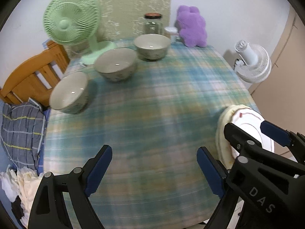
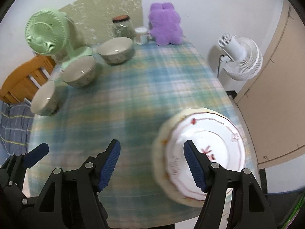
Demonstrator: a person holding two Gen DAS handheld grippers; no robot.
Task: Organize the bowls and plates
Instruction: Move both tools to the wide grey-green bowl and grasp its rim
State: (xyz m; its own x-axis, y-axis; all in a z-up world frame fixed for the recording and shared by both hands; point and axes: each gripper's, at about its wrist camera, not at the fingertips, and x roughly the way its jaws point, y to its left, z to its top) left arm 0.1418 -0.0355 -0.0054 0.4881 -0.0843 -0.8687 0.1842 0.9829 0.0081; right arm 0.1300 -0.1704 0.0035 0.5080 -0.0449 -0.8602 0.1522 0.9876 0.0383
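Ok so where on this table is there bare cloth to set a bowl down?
The widest free patch is mid-table, between the three bowls and the stacked plates. The back edge is crowded: green fan, glass jar, small jar, purple plush.

At the table's (image 1: 152, 114) far edge, against the wall, a green fan (image 1: 71, 17) stands at the left corner, a glass jar (image 1: 153, 23) with a dark lid near the middle, a small white-lidded container (image 1: 170, 31) just beside it, and a purple plush toy (image 1: 191, 26) at the right corner. The table wears a blue-green checked cloth (image 2: 133, 95). Off its left edge are a wooden chair (image 1: 32, 76) and a striped grey cloth (image 1: 21, 129); off its right edge stands a white fan (image 2: 240, 57).
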